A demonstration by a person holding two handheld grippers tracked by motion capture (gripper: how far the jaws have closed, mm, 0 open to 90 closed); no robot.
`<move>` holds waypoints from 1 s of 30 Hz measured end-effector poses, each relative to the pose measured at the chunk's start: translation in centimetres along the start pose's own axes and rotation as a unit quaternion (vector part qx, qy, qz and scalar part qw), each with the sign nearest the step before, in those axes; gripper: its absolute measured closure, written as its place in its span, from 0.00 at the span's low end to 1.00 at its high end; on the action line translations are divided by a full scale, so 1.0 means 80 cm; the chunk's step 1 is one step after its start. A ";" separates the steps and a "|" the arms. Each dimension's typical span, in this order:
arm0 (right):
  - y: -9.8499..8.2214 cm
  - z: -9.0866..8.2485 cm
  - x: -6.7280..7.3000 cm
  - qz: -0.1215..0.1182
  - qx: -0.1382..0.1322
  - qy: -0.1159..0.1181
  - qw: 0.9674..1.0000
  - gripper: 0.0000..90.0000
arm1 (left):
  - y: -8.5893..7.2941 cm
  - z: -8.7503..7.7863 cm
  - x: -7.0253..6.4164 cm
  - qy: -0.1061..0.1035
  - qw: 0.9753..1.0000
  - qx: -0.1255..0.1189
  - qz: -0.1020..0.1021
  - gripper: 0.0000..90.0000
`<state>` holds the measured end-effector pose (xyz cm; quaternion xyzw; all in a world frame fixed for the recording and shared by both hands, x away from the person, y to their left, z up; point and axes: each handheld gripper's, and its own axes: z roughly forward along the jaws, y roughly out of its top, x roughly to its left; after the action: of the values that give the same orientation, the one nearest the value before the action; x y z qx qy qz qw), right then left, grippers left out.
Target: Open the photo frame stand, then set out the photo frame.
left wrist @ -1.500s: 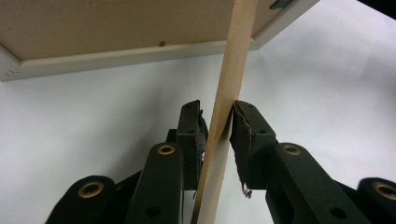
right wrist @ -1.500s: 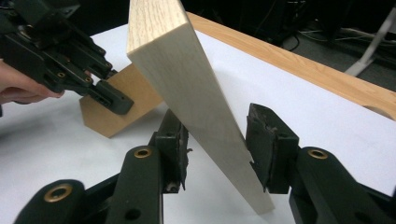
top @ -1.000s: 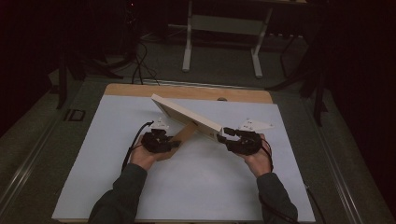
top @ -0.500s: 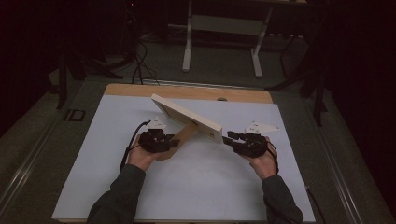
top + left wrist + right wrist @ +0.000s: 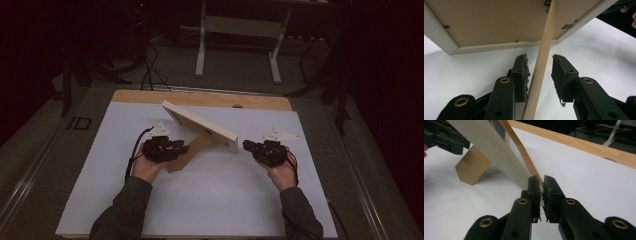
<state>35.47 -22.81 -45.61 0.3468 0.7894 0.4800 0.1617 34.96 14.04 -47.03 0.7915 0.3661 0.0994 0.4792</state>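
A white-edged picture frame [image 5: 200, 125] stands tilted on the table, propped on its brown fold-out stand [image 5: 187, 152]. My left gripper [image 5: 185, 147] reaches under the frame's back [image 5: 499, 20]. Its jaws straddle the stand [image 5: 541, 62] and have just been opening; the stand lies against one pad [image 5: 524, 75], and a gap shows at the other. My right gripper [image 5: 246, 145] is at the frame's lower right corner. In the right gripper view its jaws [image 5: 541, 187] have just been closing and now pinch the frame's [image 5: 494, 152] thin corner edge.
The frame rests on a white board [image 5: 225, 200] laid over a wooden table, whose bare strip [image 5: 200, 98] shows at the far edge. Beyond it are a dark floor, cables and a white desk leg [image 5: 201, 50]. Both forearms come in from the near edge.
The right gripper's jaws have closed on the frame's lower corner. The left gripper's jaws have widened slightly around the stand. The frame stays tilted in place.
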 end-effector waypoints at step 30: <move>0.019 0.041 -0.012 0.040 -0.010 -0.040 0.998 1.00 | 0.046 -0.007 0.009 0.063 0.994 -0.062 -0.057 0.82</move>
<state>38.64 -20.93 -45.95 0.3956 0.7629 0.4796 0.1775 36.99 13.94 -43.79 0.7304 0.4329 0.1440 0.5083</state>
